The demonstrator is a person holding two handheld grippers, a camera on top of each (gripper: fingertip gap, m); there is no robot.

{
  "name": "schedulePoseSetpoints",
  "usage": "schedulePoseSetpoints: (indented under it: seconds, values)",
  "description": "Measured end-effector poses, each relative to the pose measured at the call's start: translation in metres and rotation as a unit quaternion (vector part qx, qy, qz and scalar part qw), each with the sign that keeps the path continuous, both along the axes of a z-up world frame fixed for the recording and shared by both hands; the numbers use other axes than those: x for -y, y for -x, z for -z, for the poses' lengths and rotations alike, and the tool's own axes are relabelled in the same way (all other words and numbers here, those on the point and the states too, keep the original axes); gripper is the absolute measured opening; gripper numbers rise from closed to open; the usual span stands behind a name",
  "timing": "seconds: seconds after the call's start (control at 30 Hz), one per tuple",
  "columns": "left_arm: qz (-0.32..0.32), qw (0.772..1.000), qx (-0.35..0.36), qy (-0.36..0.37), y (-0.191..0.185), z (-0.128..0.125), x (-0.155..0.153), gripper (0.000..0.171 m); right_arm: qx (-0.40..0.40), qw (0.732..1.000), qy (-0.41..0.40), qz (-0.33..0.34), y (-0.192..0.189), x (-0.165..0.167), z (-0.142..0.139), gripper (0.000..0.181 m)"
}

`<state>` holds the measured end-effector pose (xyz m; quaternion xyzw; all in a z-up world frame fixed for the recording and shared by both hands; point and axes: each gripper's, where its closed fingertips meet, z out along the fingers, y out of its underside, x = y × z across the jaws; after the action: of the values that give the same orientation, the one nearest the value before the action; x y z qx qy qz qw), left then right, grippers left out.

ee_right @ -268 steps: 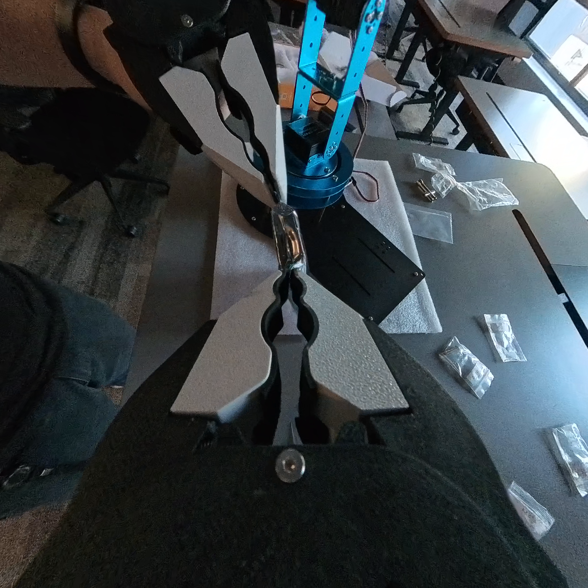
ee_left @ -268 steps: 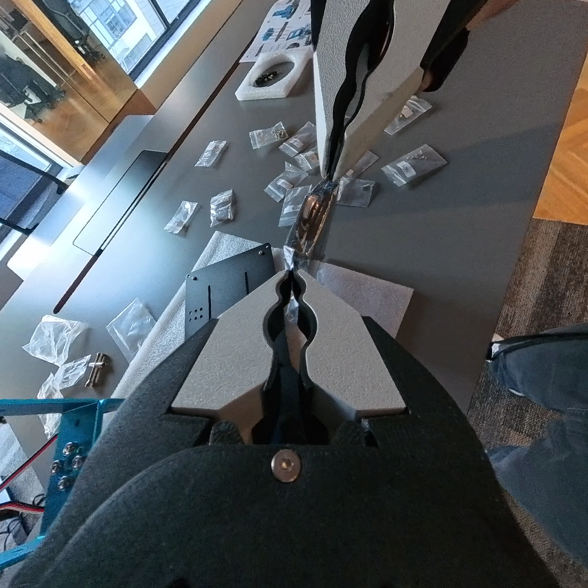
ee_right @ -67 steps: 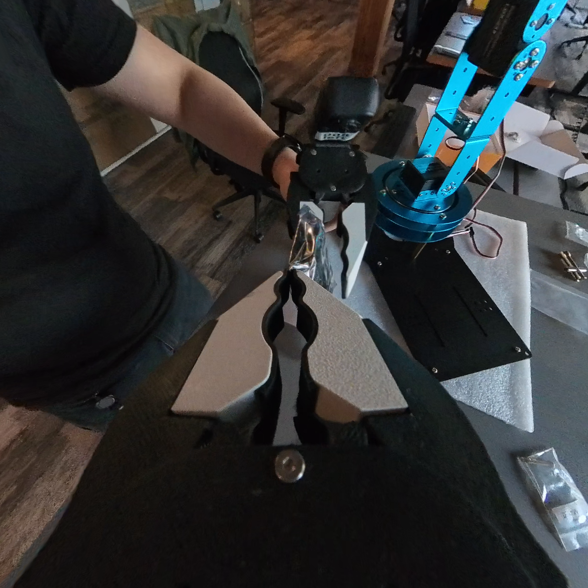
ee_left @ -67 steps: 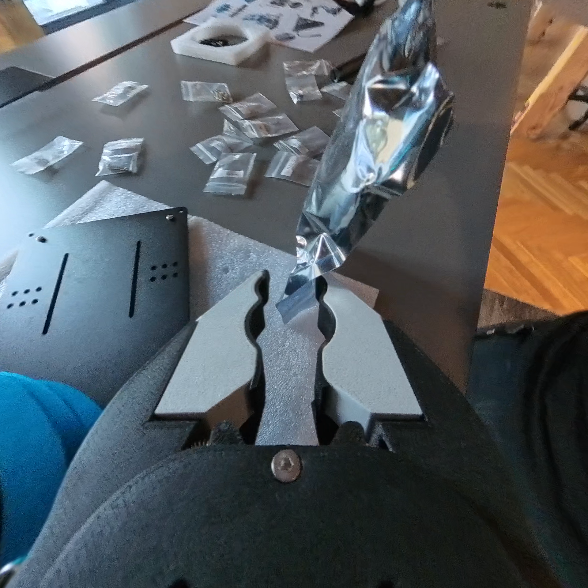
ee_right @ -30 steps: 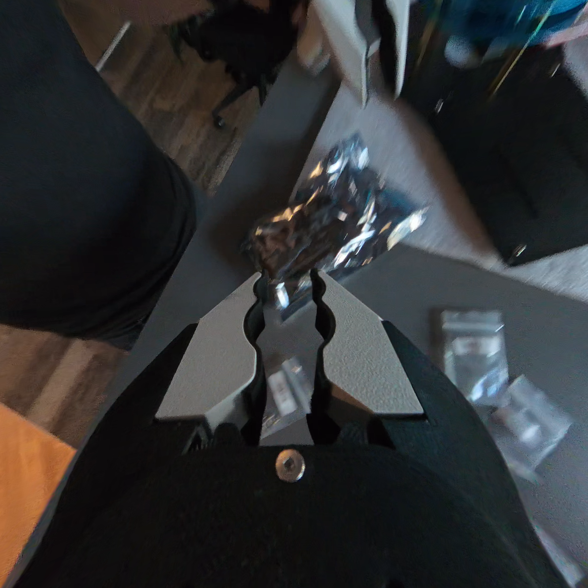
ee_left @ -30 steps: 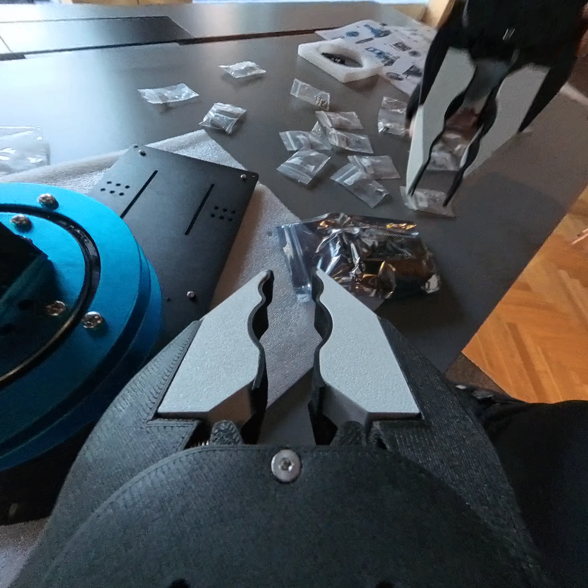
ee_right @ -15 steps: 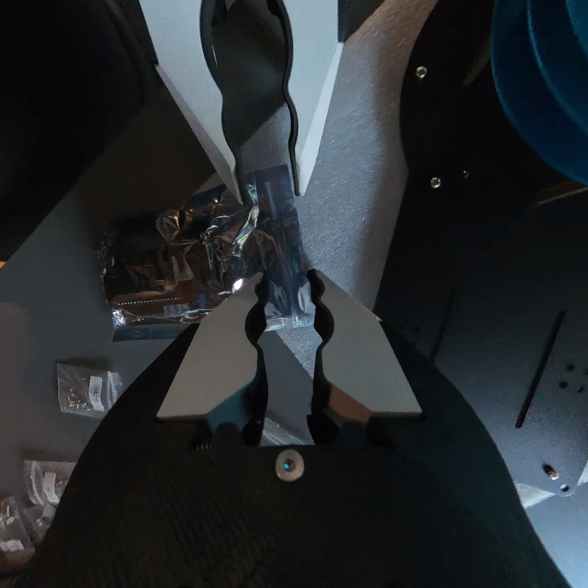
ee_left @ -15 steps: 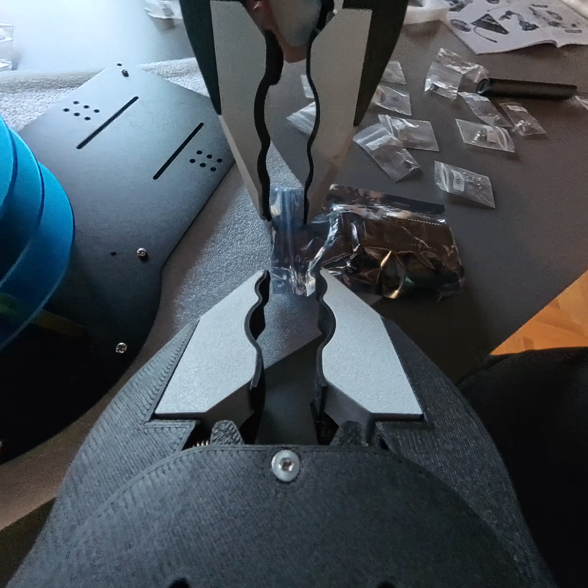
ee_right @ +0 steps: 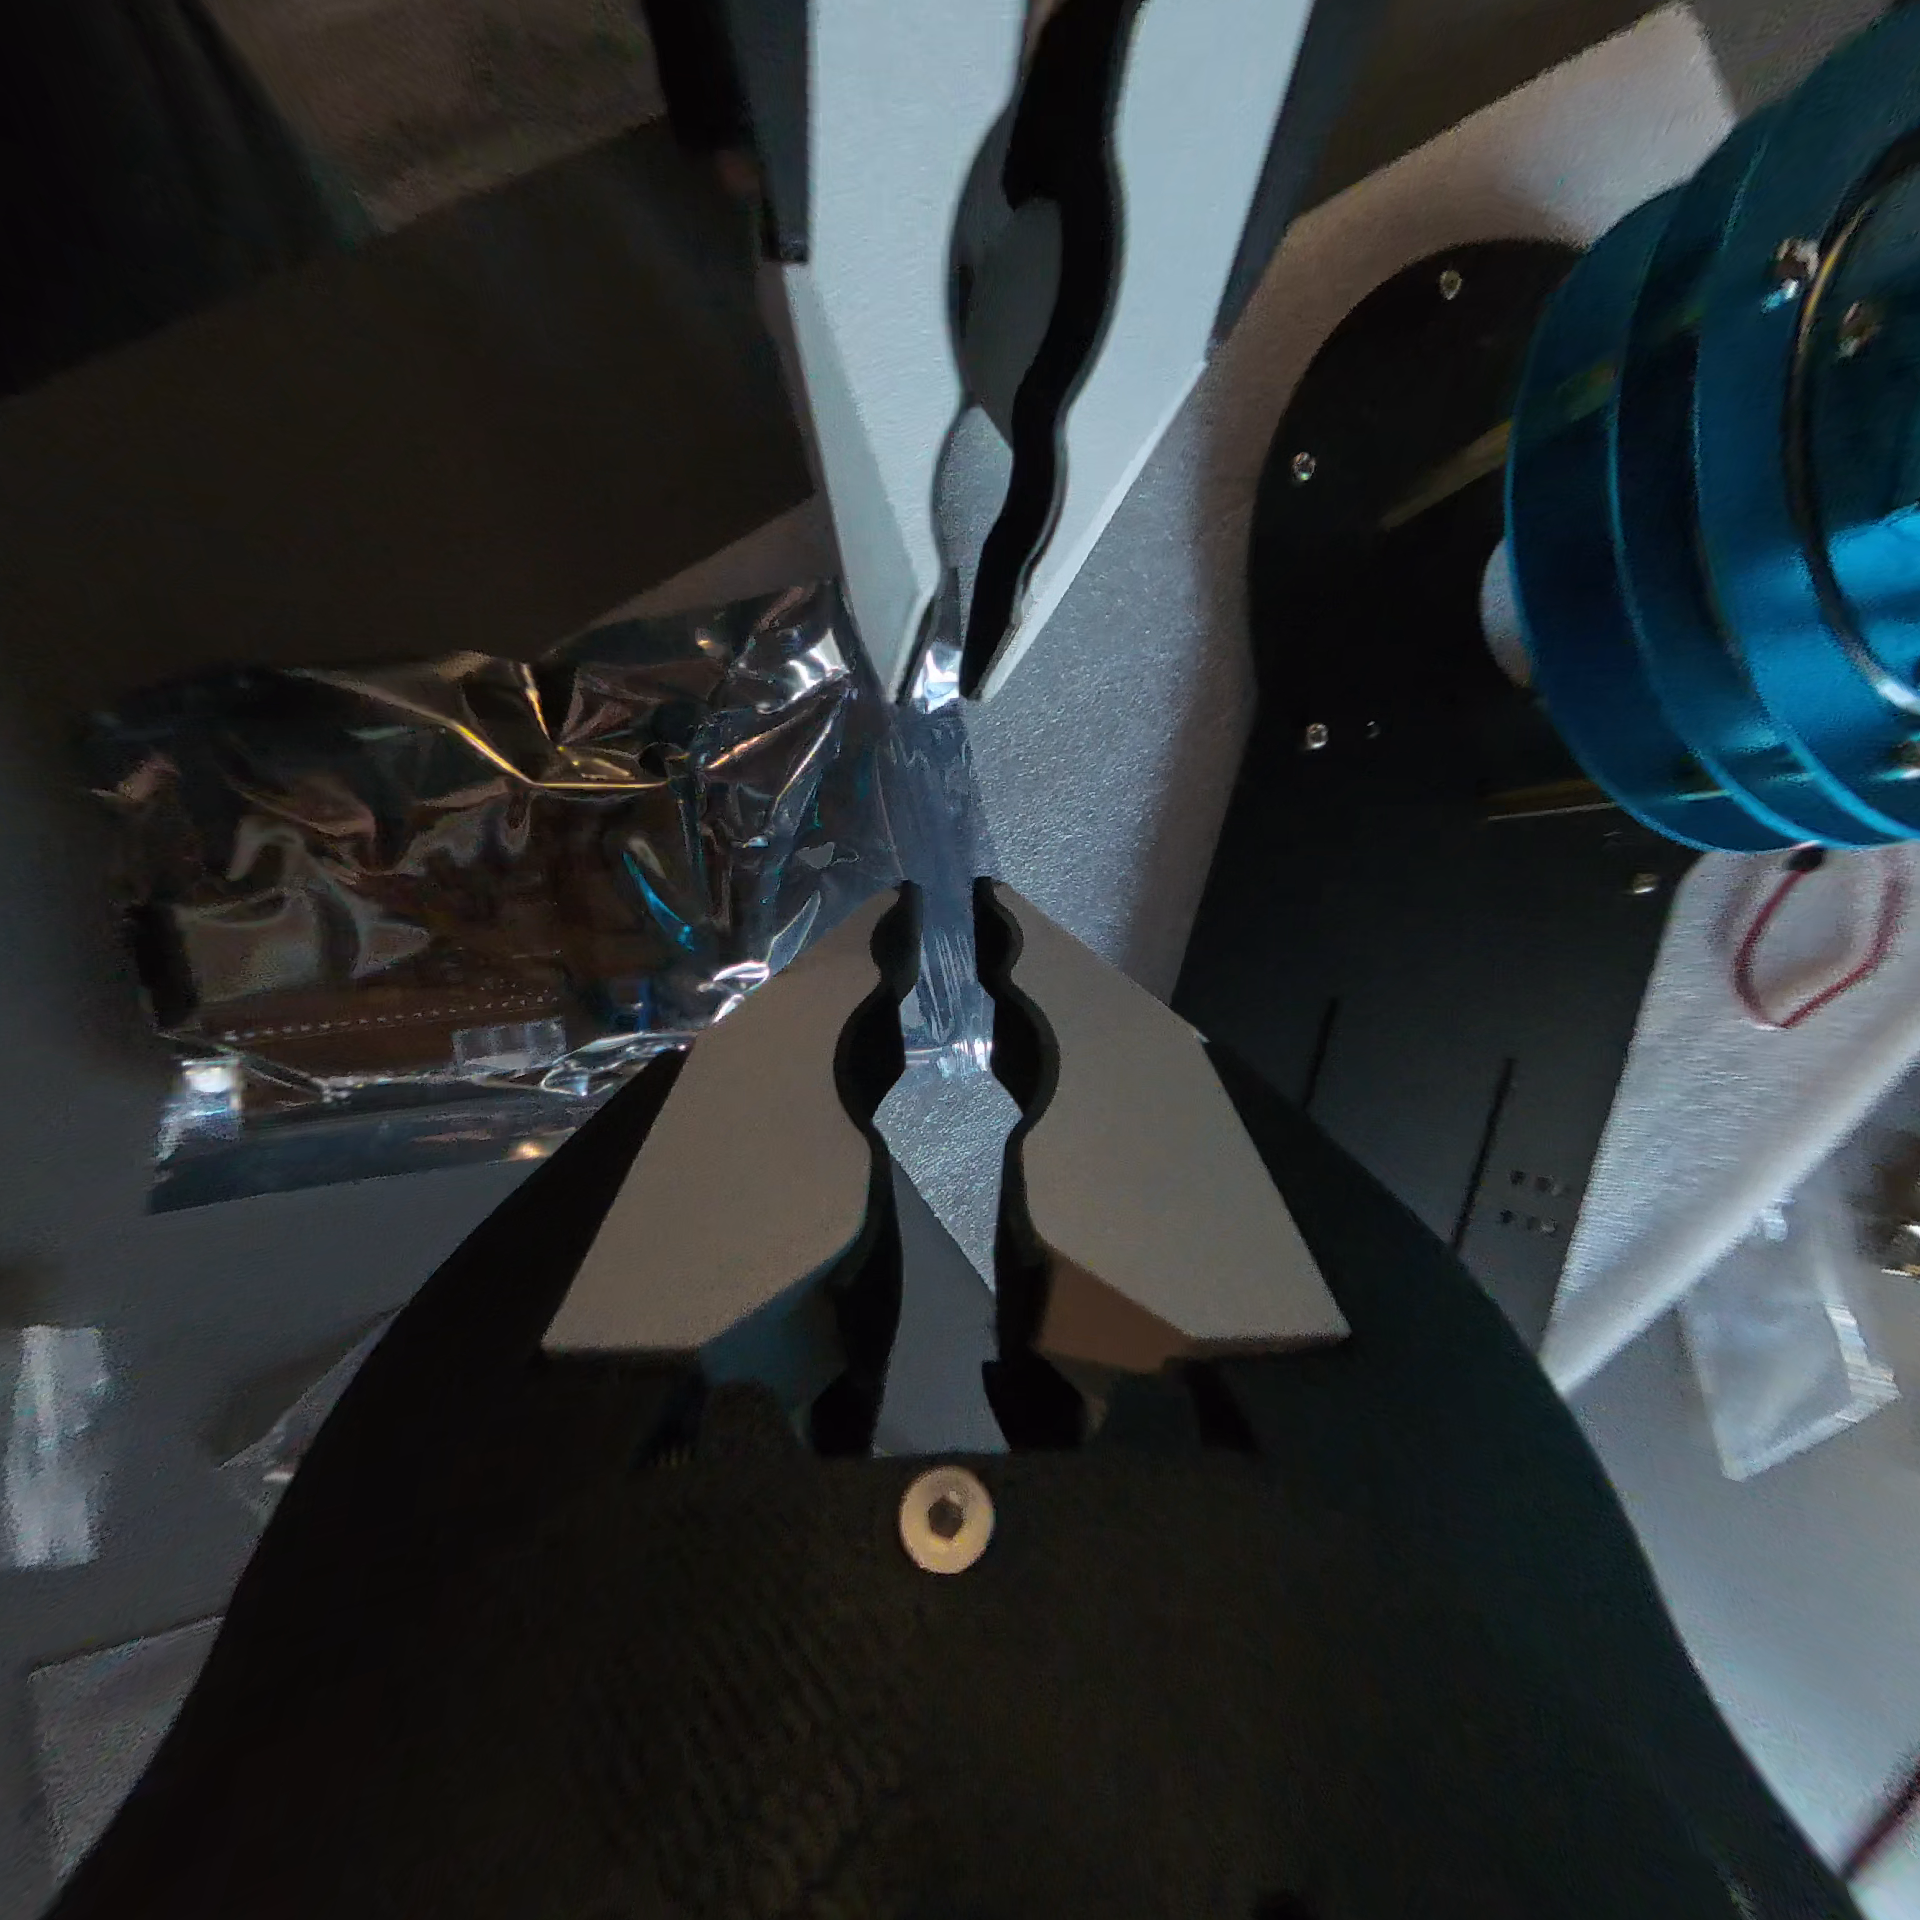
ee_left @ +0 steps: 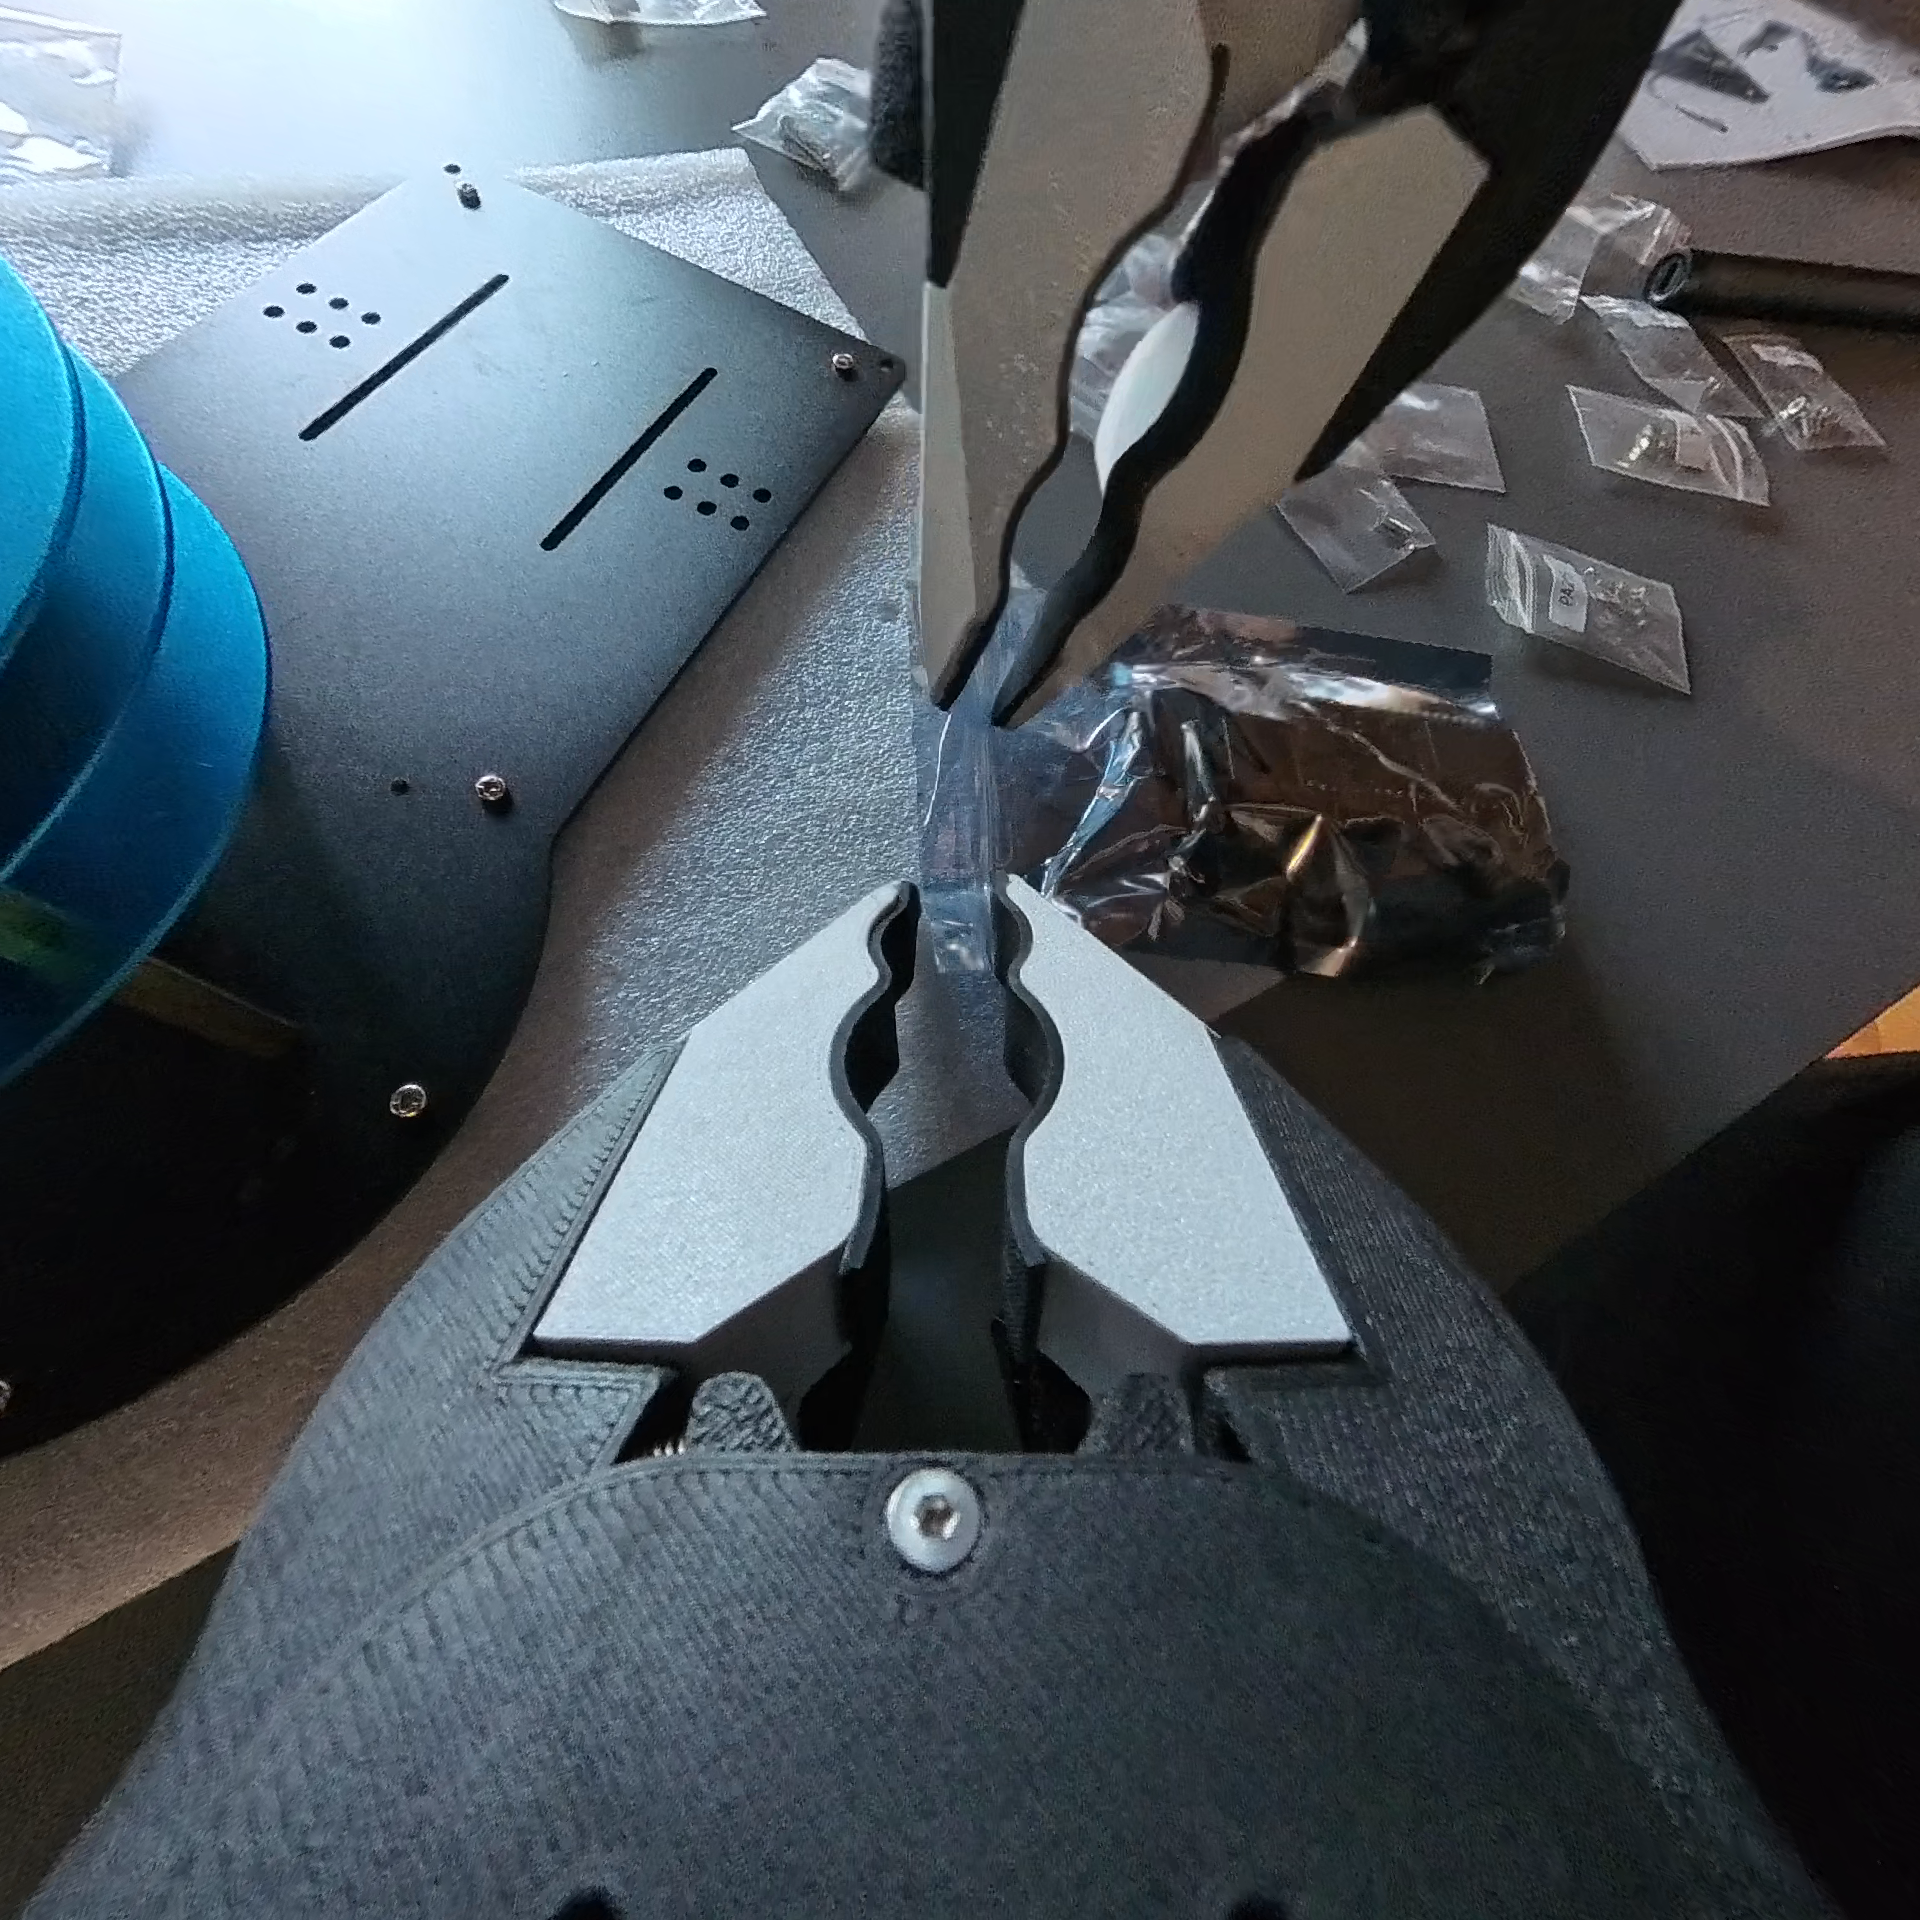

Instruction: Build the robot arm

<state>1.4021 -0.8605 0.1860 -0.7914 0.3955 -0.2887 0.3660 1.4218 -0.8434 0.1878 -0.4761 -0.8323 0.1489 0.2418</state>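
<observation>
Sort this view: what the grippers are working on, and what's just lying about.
In hand: silver foil bag, its edge strip pinched by left gripper and right gripper.
Lying about: black plate, blue base, small clear bags, foam sheet.

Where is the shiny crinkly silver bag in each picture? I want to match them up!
Left wrist view: the silver bag lies right of centre on the dark table, its clear end strip between the left gripper fingertips.
Right wrist view: the same bag lies left of centre, its strip between the right gripper fingertips.
Shared landmark: the blue round base, far left in the first, upper right in the second.
</observation>
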Motion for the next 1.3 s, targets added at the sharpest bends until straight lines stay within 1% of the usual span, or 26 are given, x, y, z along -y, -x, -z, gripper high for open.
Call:
schedulePoseSetpoints:
  seconds: [0.07,0.13,0.23,0.3,0.33,0.43,0.5,0.6,0.67,0.77,0.87,1.03,1.23,1.3]
  values:
    - [0.006,1.000,0.022,0.020,0.001,-0.003,0.000,0.010,-0.018,0.999,-0.040,-0.011,0.000,0.001,0.000,0.009]
    - [0.010,0.997,0.055,0.057,0.003,-0.008,-0.001,0.008,-0.041,0.998,-0.056,-0.014,0.001,0.002,-0.004,0.008]
    - [0.001,0.992,0.101,0.078,0.013,-0.024,-0.013,0.004,-0.072,0.994,-0.079,-0.020,0.001,0.003,-0.012,0.008]
    - [0.008,0.986,0.126,0.109,0.014,-0.032,-0.017,0.003,-0.092,0.991,-0.090,-0.026,0.002,0.005,-0.018,0.008]
    - [0.012,0.983,0.132,0.125,0.014,-0.035,-0.018,0.003,-0.102,0.990,-0.097,-0.030,0.002,0.006,-0.022,0.008]
    - [0.013,0.983,0.128,0.134,0.011,-0.037,-0.024,0.003,-0.131,0.982,-0.125,-0.049,0.003,0.009,-0.033,0.006]
    - [0.026,0.980,0.126,0.149,0.006,-0.038,-0.023,0.004,-0.148,0.977,-0.141,-0.061,0.004,0.011,-0.039,0.006]
    - [0.055,0.966,0.156,0.198,-0.007,-0.047,-0.016,0.005,-0.173,0.969,-0.160,-0.077,0.004,0.013,-0.045,0.005]
    - [0.070,0.961,0.161,0.214,-0.011,-0.049,-0.013,0.007,-0.185,0.966,-0.159,-0.083,0.004,0.014,-0.047,0.005]
    - [0.063,0.968,0.135,0.201,-0.011,-0.045,-0.017,0.007,-0.201,0.962,-0.158,-0.095,0.004,0.017,-0.051,0.005]
    - [0.085,0.967,0.119,0.208,-0.014,-0.045,-0.007,0.009,-0.210,0.958,-0.163,-0.107,0.004,0.020,-0.054,0.005]
    - [0.080,0.955,0.152,0.241,-0.016,-0.049,-0.006,0.005,-0.219,0.953,-0.166,-0.125,0.004,0.026,-0.059,0.005]
    - [0.080,0.949,0.184,0.242,-0.015,-0.057,-0.004,0.009,-0.221,0.952,-0.167,-0.133,0.003,0.027,-0.061,0.003]
    - [0.085,0.949,0.185,0.240,-0.016,-0.057,-0.002,0.010,-0.221,0.951,-0.169,-0.136,0.003,0.028,-0.062,0.003]
